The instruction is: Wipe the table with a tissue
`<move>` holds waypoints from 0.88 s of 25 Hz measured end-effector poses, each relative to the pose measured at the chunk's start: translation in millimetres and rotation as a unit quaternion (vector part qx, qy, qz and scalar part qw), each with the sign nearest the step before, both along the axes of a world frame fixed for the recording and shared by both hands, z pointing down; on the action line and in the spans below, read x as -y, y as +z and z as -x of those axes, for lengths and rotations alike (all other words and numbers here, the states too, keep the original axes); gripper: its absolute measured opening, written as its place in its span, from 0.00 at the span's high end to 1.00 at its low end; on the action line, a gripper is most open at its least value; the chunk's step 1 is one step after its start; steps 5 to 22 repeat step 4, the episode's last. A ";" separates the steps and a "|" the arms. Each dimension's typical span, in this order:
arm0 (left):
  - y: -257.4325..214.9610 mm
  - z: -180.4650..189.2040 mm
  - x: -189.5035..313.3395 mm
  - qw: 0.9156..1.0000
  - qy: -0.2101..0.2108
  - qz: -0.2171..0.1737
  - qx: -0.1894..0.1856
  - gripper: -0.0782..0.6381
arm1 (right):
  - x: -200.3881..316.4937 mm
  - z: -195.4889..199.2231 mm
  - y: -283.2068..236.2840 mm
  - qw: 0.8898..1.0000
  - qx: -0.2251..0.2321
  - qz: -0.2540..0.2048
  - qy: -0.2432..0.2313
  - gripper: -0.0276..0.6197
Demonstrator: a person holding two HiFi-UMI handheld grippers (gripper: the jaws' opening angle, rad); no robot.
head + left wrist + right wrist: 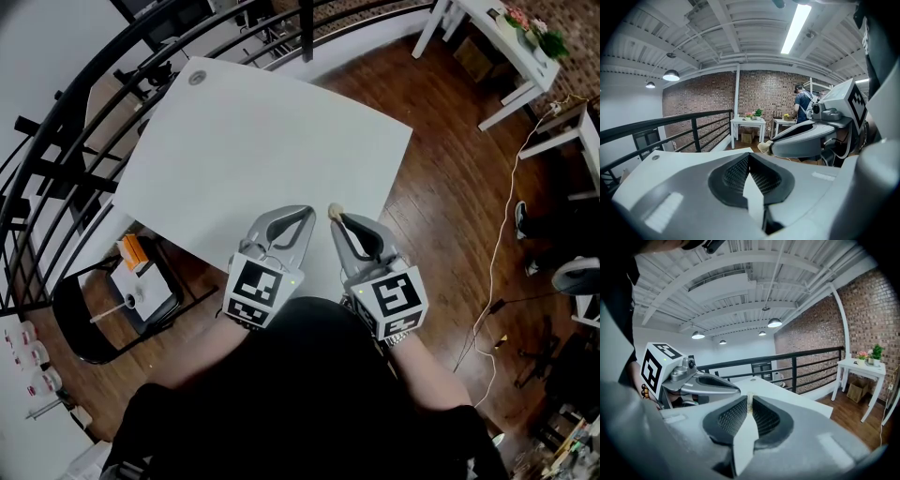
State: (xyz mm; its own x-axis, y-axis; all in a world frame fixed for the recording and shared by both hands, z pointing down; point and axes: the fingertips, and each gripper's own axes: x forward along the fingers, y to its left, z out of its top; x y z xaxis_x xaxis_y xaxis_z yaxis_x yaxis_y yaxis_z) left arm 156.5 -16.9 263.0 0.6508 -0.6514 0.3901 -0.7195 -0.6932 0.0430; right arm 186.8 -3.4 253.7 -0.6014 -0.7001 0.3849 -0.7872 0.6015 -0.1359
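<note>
The white table spreads out ahead of me, its top bare. Both grippers hover side by side over its near edge. My right gripper is shut on a small cream wad of tissue that pokes out past its tips. That tissue appears as a thin sliver between the pads in the right gripper view. In the left gripper view the tissue sits at the tip of the right gripper. My left gripper is shut with nothing in it, its pads meeting.
A black railing curves round the table's left and far sides. A black folding chair with small items stands at the lower left. White side tables and a cable on the wood floor are to the right. A person stands far off.
</note>
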 end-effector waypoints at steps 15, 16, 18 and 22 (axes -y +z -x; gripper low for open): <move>-1.4 -0.5 3.2 1.000 0.000 -0.001 0.000 0.88 | 2.9 -2.7 0.2 1.000 -0.003 0.002 0.004 0.92; -1.4 -0.5 3.2 1.000 0.000 -0.001 0.000 0.88 | 2.9 -2.7 0.2 1.000 -0.003 0.002 0.004 0.92; -1.4 -0.5 3.2 1.000 0.000 -0.001 0.000 0.88 | 2.9 -2.7 0.2 1.000 -0.003 0.002 0.004 0.92; -1.4 -0.5 3.2 1.000 0.000 -0.001 0.000 0.88 | 2.9 -2.7 0.2 1.000 -0.003 0.002 0.004 0.92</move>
